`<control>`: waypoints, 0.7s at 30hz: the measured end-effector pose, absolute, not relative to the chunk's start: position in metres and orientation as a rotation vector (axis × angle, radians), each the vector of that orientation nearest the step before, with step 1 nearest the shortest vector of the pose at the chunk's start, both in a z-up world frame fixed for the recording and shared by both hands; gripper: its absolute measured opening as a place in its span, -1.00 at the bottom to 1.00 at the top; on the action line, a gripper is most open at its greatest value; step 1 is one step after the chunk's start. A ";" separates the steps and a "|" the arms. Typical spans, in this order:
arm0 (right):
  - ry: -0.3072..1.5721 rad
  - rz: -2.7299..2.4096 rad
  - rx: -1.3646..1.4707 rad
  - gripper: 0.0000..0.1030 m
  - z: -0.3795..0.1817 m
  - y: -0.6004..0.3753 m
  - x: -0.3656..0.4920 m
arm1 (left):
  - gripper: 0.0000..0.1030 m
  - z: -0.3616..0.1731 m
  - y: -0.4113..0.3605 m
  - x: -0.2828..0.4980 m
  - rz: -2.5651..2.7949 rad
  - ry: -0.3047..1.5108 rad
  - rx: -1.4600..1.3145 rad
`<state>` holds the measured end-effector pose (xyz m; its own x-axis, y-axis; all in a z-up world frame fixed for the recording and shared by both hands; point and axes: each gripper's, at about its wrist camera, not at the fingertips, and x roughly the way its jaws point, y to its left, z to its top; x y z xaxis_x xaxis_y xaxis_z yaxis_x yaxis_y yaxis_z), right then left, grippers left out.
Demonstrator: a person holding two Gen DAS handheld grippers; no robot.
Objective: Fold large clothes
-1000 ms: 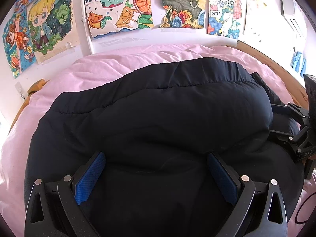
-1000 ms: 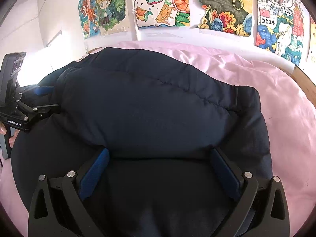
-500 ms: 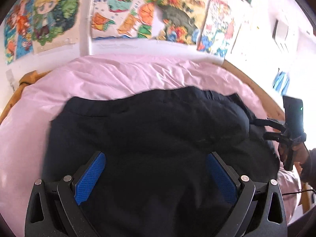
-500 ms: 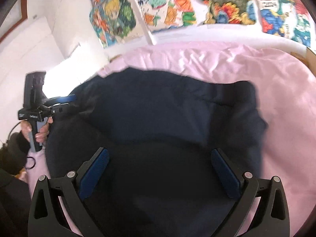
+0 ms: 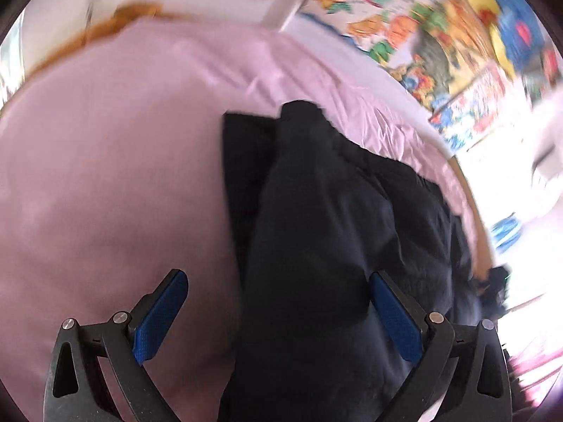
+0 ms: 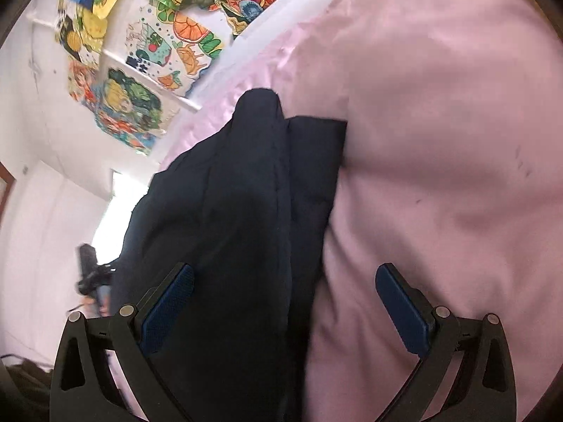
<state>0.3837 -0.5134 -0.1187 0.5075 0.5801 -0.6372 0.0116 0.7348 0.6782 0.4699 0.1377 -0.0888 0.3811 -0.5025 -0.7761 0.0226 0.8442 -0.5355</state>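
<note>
Both grippers hang over a bed, fingers spread wide and grasping nothing. Left gripper [image 5: 278,313] sits above the left edge of a dark navy jacket [image 5: 334,232]; its left pad is over bare pink sheet [image 5: 105,176], its right pad over fabric. Right gripper [image 6: 285,307] mirrors this at the jacket [image 6: 228,218] right edge, with open sheet [image 6: 440,140] stretching to its right. The jacket lies as a long folded strip running toward a wall of colourful drawings [image 6: 169,45]. Both views are tilted and partly blurred.

Wall drawings [image 5: 440,35] motion-blurred, dark jacket [image 5: 334,246] cut off below — far end smeared
</note>
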 end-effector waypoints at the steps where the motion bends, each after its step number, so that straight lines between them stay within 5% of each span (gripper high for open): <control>1: 0.999 0.413 0.710 0.97 -0.124 -0.509 0.383 | 1.00 -0.095 0.142 0.473 -0.373 1.160 -0.517; 21: 1.101 0.526 0.794 0.99 -0.157 -0.465 0.400 | 1.00 -0.124 0.139 0.478 -0.713 1.236 -0.506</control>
<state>0.4003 -0.4646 -0.1570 0.3780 0.7241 -0.5768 0.0060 0.6211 0.7837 0.4778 0.1387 -0.1241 0.1626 -0.7274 -0.6666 0.2130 0.6856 -0.6962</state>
